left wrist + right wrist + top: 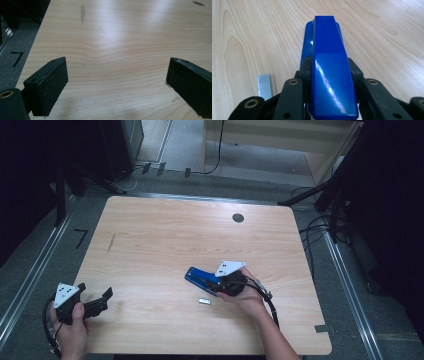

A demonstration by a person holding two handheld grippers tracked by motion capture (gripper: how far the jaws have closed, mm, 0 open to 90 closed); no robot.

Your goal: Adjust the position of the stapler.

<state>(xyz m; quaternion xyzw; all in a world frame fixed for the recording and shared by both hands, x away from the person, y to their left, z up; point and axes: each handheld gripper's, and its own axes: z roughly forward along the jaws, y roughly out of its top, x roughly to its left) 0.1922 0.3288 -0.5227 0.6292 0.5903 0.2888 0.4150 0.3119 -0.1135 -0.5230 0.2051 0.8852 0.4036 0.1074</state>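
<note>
A light wooden worktop (pixel 165 235) is seen from above, with a person's forearms entering from the bottom edge. The left hand (pixel 74 330) sits at the near left corner, holding the left tool (pixel 100 303) low over the edge of the wood and aimed to the right. Its two black jaws stand wide apart with only bare wood grain between them.

The right hand (pixel 248 296) rests right of centre, its forearm angling in from the lower right. It points the right tool (pixel 216 282) towards the left. That tool's jaws are closed against the two sides of a blue stapler (pixel 329 67), which lies flat on the wood. A small strip of silver staples (pixel 264 86) lies just beside the stapler, on its near side.
</note>
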